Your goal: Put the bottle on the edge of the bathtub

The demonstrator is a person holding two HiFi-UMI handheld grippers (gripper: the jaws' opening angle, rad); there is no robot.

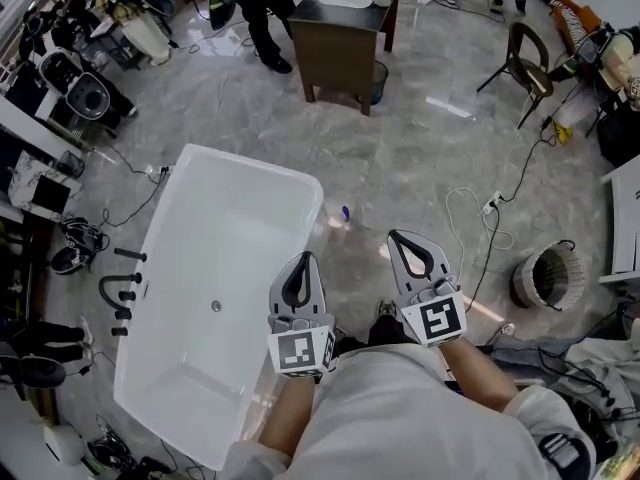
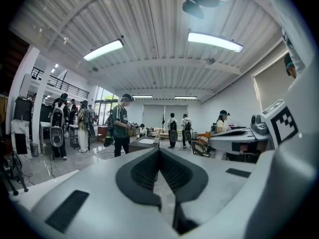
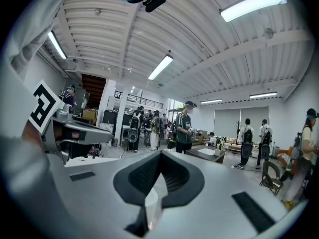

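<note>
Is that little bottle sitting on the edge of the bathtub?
No, the bottle stands on the floor just beside the bathtub corner.

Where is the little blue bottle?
In the head view, the bottle sits on the floor, just right of the white bathtub, near its far right corner.

You are in a big work hall, not a home. A white bathtub sits out in the open on a shiny grey floor. A plug strip with its wires lies on that floor. A dark sink cabinet and a chair stand out in the open too. Look ahead and you see many people walking about, with long lights on a high ribbed ceiling.
</note>
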